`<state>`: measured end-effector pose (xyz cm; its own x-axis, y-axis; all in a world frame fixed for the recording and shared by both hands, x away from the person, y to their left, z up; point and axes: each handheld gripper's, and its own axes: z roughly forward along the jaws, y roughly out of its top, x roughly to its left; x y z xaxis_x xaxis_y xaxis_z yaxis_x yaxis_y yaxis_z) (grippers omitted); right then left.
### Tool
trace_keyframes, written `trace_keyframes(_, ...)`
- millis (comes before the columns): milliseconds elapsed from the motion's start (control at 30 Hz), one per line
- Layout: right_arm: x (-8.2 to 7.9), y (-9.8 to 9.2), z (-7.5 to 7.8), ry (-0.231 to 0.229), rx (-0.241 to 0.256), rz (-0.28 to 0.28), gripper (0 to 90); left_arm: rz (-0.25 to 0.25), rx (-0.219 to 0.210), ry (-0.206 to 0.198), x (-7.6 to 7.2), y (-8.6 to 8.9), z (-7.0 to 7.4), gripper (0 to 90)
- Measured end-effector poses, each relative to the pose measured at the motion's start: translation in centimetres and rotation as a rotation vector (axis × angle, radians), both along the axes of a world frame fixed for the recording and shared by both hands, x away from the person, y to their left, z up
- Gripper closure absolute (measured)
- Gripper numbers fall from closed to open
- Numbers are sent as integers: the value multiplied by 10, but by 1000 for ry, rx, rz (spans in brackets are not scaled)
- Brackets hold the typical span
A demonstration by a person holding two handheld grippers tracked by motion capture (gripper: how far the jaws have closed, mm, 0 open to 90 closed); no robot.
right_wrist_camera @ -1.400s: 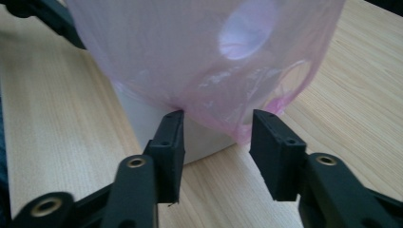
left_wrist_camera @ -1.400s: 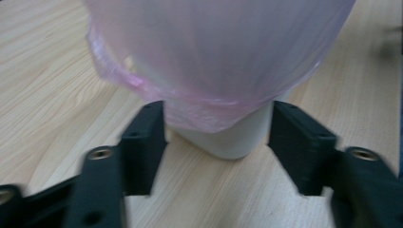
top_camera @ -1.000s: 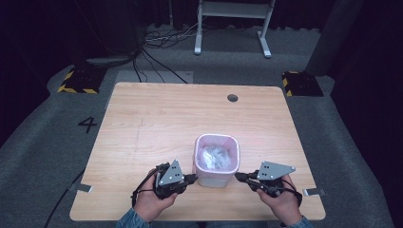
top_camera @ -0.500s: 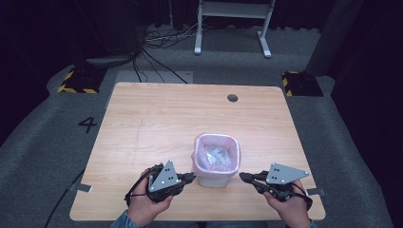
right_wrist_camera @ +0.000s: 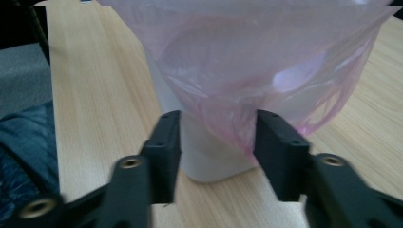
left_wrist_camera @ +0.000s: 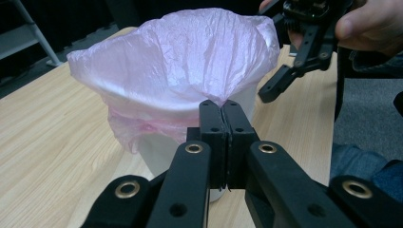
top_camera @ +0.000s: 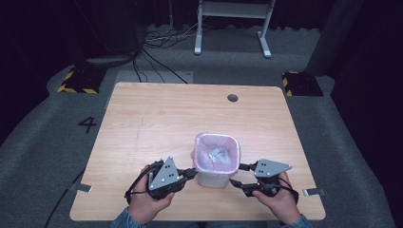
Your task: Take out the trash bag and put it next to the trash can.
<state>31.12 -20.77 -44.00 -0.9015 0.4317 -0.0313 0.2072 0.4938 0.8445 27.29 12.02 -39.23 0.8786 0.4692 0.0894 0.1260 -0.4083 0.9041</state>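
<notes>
A small white bin (top_camera: 213, 179) lined with a pink bag (top_camera: 217, 153) stands near the table's front edge, with something pale and crumpled inside. My left gripper (top_camera: 192, 172) is at the bin's left side. In the left gripper view its jaws are pressed together at the bag's hanging hem (left_wrist_camera: 221, 100), which dips to a point at the tips of my left gripper (left_wrist_camera: 221, 107). My right gripper (top_camera: 237, 175) is at the bin's right side, open. In the right gripper view my right gripper (right_wrist_camera: 216, 130) straddles the bag's loose edge (right_wrist_camera: 233, 128) in front of the bin wall (right_wrist_camera: 209, 156).
The wooden table (top_camera: 157, 118) stretches bare behind and to the left of the bin, with a round cable hole (top_camera: 232, 98) near its far edge. Metal brackets (top_camera: 313, 192) stick out at the front corners. Cables and a desk frame (top_camera: 233, 28) lie on the floor beyond.
Both hands dipped toward the front edge half a second ago and have come back up to the bin's sides. The bin has stayed in place.
</notes>
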Motion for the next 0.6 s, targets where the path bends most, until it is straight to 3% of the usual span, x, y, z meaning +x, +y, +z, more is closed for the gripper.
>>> trace_keyframes(100,0,-2,1,1,-10,34,808,-1,2,-4,0,0,1,885)
trace_keyframes(167,-1,-4,3,-5,-5,36,891,0,-1,-4,0,1,1,884)
trace_keyframes(600,-14,-19,38,-104,55,-38,900,-3,-6,-27,2,-1,13,859)
